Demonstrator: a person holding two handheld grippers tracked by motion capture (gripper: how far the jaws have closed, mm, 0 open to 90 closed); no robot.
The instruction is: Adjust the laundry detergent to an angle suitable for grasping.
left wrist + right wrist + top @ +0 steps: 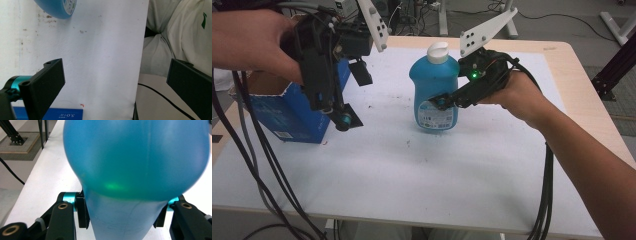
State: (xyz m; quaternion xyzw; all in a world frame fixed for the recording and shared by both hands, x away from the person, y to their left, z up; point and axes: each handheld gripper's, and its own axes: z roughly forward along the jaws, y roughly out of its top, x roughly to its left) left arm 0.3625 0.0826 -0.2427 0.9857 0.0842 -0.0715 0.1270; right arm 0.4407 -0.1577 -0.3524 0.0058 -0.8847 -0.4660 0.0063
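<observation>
R gripper [438, 103] clamped on blue bottle [434, 92], upright at table [412, 170] centre. L gripper [343, 120] open, at 9 o'clock over blue box [287, 117].

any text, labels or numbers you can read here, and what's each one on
"5.0" followed by two characters I cannot make out, white print seen upside down on the blue box in the left gripper view.
Front label on the blue bottle: print there, too small to read.
White sticker on the blue box in the high view: too small to read.
Green mark on the person's white clothing: a shape, not readable text.
</observation>
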